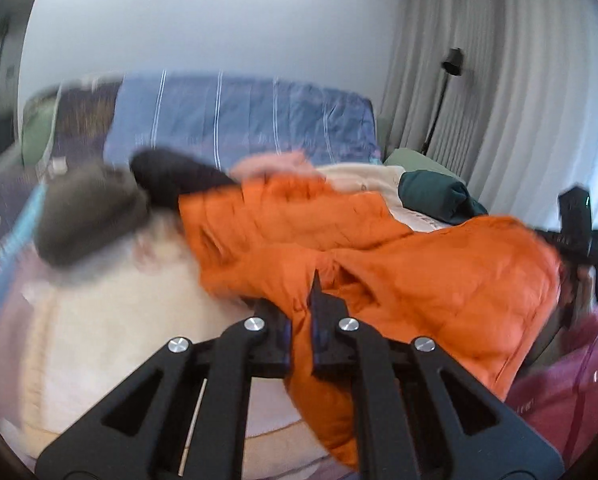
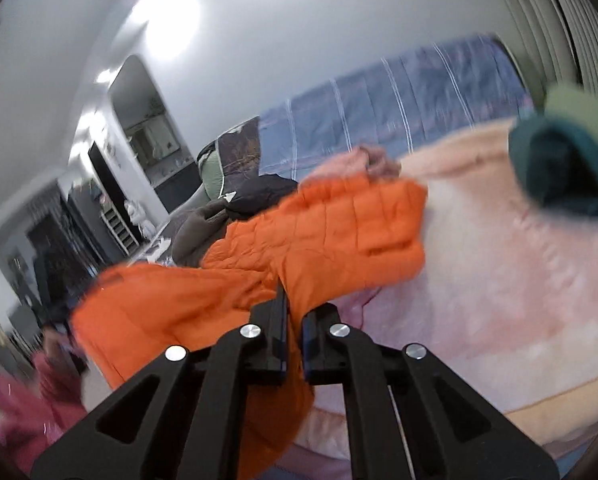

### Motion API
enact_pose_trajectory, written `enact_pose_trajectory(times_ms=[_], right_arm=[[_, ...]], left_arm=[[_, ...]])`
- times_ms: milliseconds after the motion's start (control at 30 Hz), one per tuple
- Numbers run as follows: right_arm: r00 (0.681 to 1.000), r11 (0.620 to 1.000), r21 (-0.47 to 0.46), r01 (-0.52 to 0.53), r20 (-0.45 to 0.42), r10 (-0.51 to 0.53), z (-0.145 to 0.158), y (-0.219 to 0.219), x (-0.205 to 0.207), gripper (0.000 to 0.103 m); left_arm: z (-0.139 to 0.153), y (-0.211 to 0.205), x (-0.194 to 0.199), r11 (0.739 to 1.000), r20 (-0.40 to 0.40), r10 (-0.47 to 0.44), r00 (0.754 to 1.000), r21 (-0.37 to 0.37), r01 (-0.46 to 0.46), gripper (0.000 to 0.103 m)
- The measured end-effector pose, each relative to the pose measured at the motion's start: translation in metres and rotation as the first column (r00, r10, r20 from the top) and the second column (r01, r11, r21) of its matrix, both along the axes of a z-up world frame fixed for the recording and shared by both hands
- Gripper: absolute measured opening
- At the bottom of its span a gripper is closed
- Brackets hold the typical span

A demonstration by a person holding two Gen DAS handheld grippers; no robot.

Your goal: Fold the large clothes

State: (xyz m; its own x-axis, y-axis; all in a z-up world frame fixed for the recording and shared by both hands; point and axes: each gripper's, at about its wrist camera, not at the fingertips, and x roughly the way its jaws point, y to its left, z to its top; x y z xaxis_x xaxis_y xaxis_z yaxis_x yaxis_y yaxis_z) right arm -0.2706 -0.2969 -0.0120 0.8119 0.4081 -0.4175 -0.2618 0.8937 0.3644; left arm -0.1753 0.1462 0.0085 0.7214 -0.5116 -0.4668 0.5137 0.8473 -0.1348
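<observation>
An orange quilted jacket [image 1: 379, 264] hangs lifted over the bed, stretched between my two grippers. In the left wrist view my left gripper [image 1: 299, 308] is shut on a fold of the jacket's edge, with orange fabric pinched between the pads. The right gripper [image 1: 575, 220] shows at the jacket's far right end. In the right wrist view my right gripper [image 2: 297, 312] is shut on another part of the orange jacket [image 2: 331, 232], which drapes down below the jaws. The pictures are blurred.
A pale pink and cream blanket [image 2: 499, 288] covers the bed. A blue striped quilt [image 1: 239, 120] lies at the back. Brown [image 1: 87, 212], black [image 1: 179, 176] and dark green [image 1: 435, 196] garments lie around. A pink garment [image 1: 571, 384] is at right. A floor lamp [image 1: 443, 96] stands by the curtains [image 1: 519, 100].
</observation>
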Motion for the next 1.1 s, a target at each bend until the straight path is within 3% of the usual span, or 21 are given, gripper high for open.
enact_pose_trajectory(times_ms=[33, 100, 167, 233, 267, 433, 500, 633, 700, 733, 800, 867, 933, 1100], right_arm=[[1.0, 0.994, -0.108, 0.03, 0.003, -0.029, 0.002, 0.006, -0.009, 0.017], [0.998, 0.975, -0.216, 0.053, -0.032, -0.062, -0.008, 0.013, -0.012, 0.031], [0.978, 0.96, -0.279, 0.035, -0.188, -0.09, -0.042, 0.017, 0.005, 0.046], [0.939, 0.936, -0.351, 0.03, -0.31, -0.146, -0.074, 0.019, 0.021, 0.054], [0.933, 0.929, -0.37, 0.022, -0.327, -0.152, -0.08, 0.021, 0.026, 0.054], [0.96, 0.902, -0.427, 0.058, -0.224, -0.167, -0.056, 0.03, 0.048, 0.055], [0.96, 0.877, -0.475, 0.07, -0.206, -0.188, -0.043, 0.026, 0.06, 0.058], [0.937, 0.835, -0.545, 0.073, -0.251, -0.245, -0.035, 0.006, 0.072, 0.061], [0.936, 0.851, -0.514, 0.108, -0.236, -0.261, -0.033, -0.004, 0.082, 0.061], [0.946, 0.881, -0.461, 0.104, -0.227, -0.231, -0.031, -0.007, 0.091, 0.061], [0.96, 0.921, -0.386, 0.045, -0.237, -0.147, -0.039, -0.003, 0.115, 0.058], [0.962, 0.92, -0.391, 0.008, -0.248, -0.114, -0.051, 0.007, 0.146, 0.051], [0.956, 0.913, -0.407, -0.02, -0.275, -0.102, -0.062, 0.018, 0.177, 0.049], [0.93, 0.923, -0.383, -0.043, -0.352, -0.103, -0.084, 0.027, 0.231, 0.049]], left_arm=[[0.001, -0.004, -0.011, 0.998, 0.033, -0.005, 0.999, 0.061, 0.002, 0.013], [-0.009, -0.011, -0.015, 0.992, 0.024, -0.014, 1.0, 0.123, 0.011, 0.019], [-0.036, -0.016, -0.003, 0.984, -0.069, 0.011, 0.998, 0.178, 0.001, 0.024], [-0.057, -0.015, 0.011, 0.972, -0.128, 0.07, 0.989, 0.231, -0.039, 0.028], [-0.065, -0.011, 0.019, 0.968, -0.151, 0.106, 0.983, 0.243, -0.067, 0.033], [-0.055, 0.006, 0.055, 0.965, -0.128, 0.194, 0.973, 0.203, -0.166, 0.058], [-0.047, 0.006, 0.068, 0.961, -0.107, 0.214, 0.971, 0.202, -0.19, 0.061], [-0.052, -0.001, 0.091, 0.969, -0.152, 0.163, 0.975, 0.208, -0.13, 0.075], [-0.064, -0.012, 0.108, 0.971, -0.203, 0.127, 0.971, 0.224, -0.08, 0.076], [-0.073, -0.021, 0.121, 0.969, -0.239, 0.122, 0.963, 0.239, -0.063, 0.076], [-0.088, -0.034, 0.148, 0.967, -0.292, 0.115, 0.949, 0.253, -0.039, 0.069], [-0.101, -0.045, 0.176, 0.964, -0.349, 0.099, 0.932, 0.264, -0.004, 0.038], [-0.109, -0.055, 0.201, 0.955, -0.396, 0.094, 0.913, 0.296, 0.03, 0.022], [-0.106, -0.062, 0.233, 0.937, -0.401, 0.116, 0.909, 0.346, 0.033, 0.004]])
